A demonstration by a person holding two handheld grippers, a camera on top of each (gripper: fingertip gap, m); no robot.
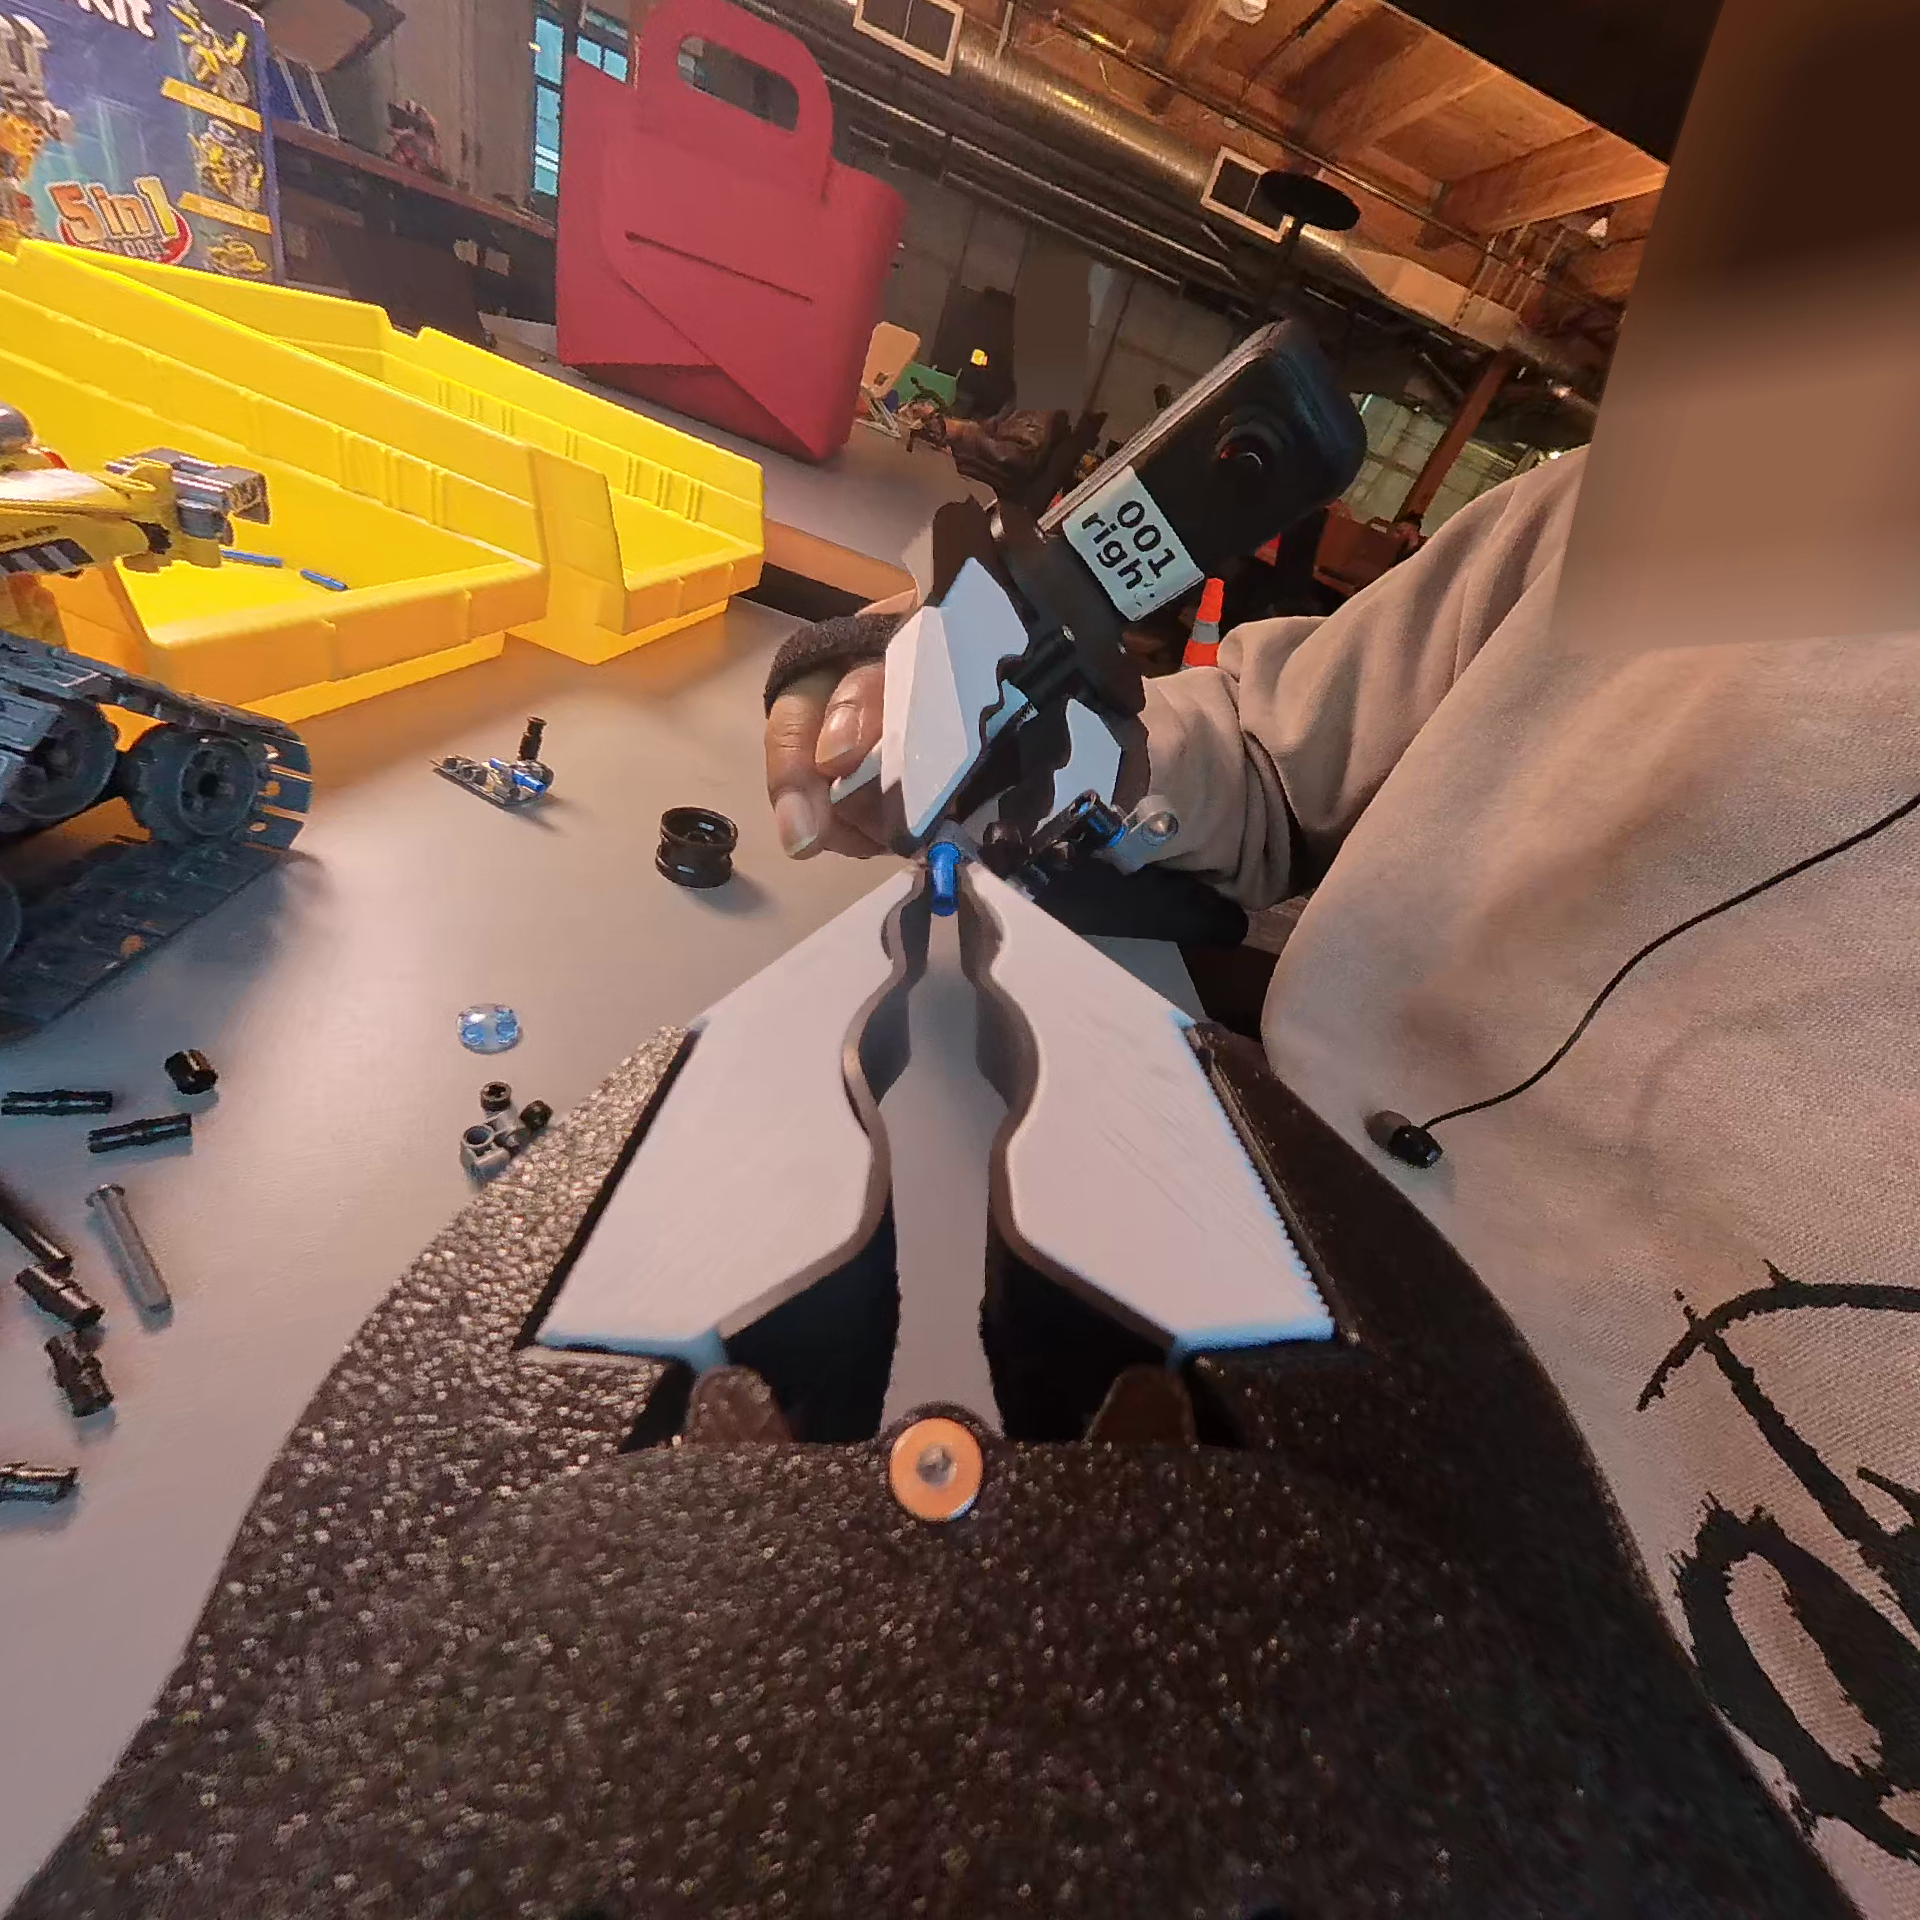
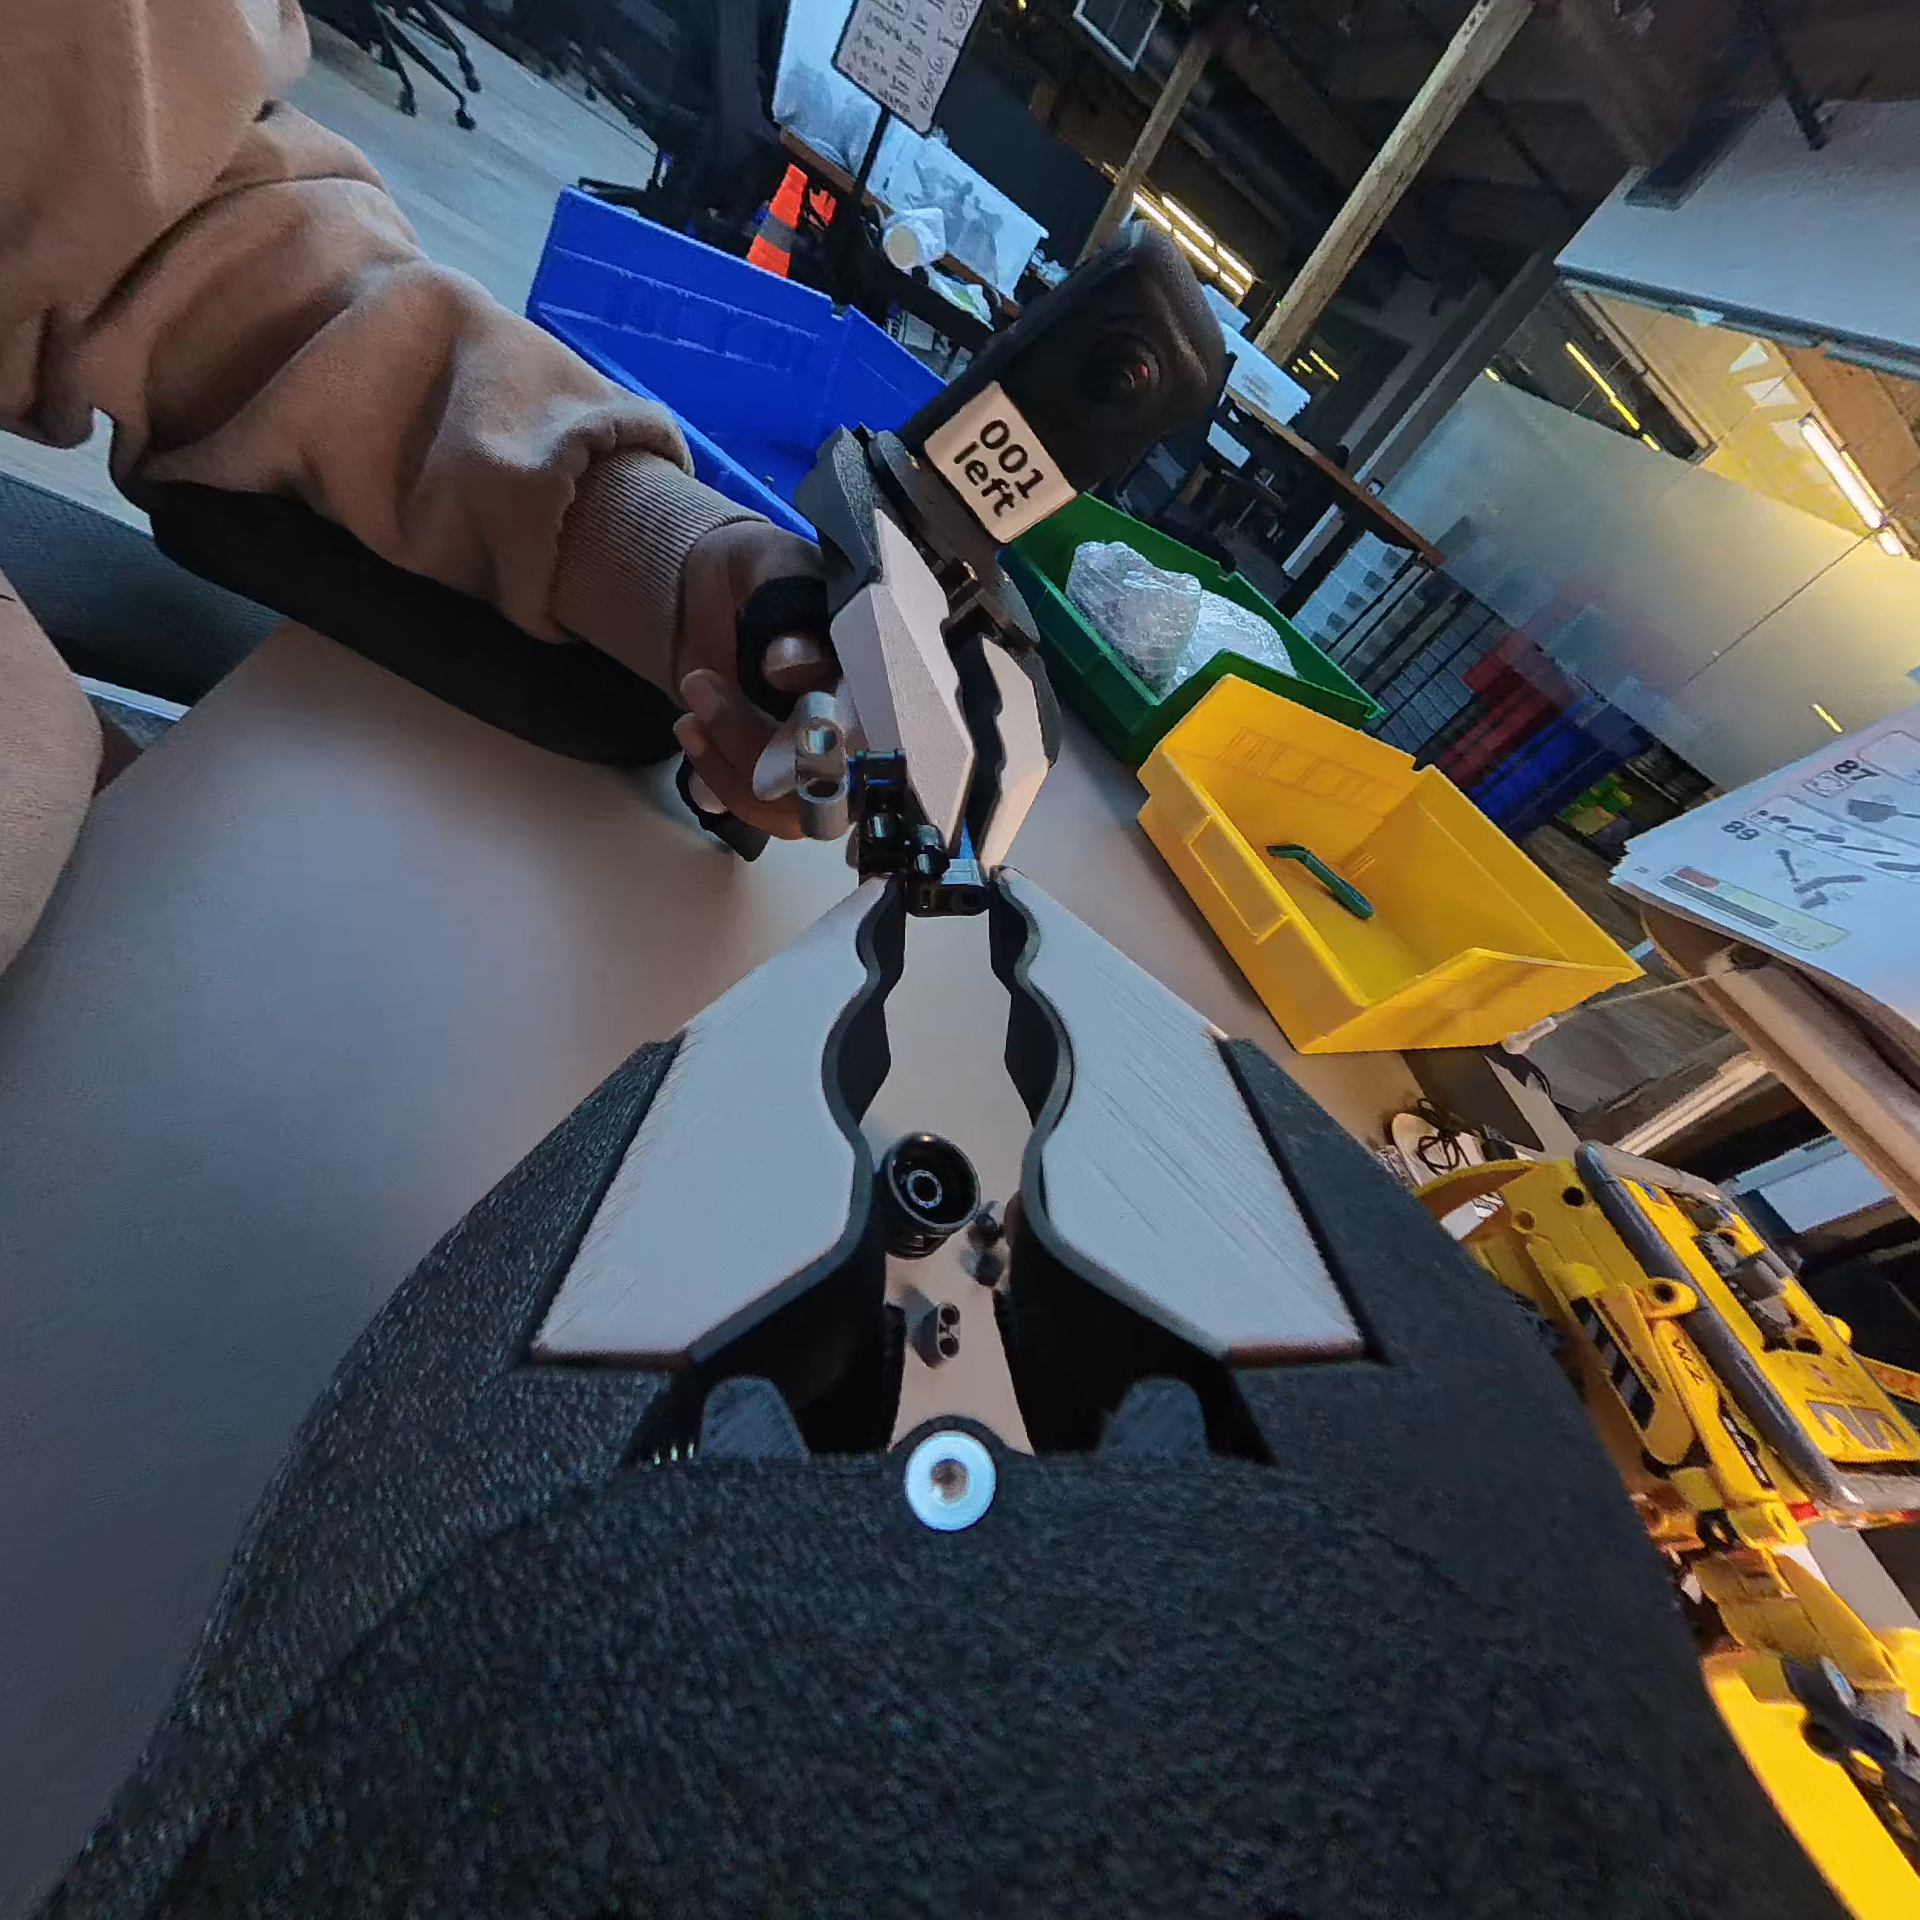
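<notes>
Left wrist view | left gripper (image 1: 940,878) pinches blue pin (image 1: 942,879) | right gripper (image 2: 943,888) grips black assembly (image 2: 940,896)

Fingers (image 1: 1122,1132): matt grey plastic w/ fine ridged print lines. Gripper housing (image 1: 935,1683): rough pebbled black plastic. Table (image 1: 343,956): smooth matt grey. Bins (image 1: 436,540): glossy yellow plastic. Sleeve (image 2: 416,416): soft tan cloth.

Two yellow bins (image 1: 436,540) (image 2: 1382,883) — one green bin (image 2: 1091,675), one blue bin (image 2: 717,332), one red bag (image 1: 717,260)
</notes>
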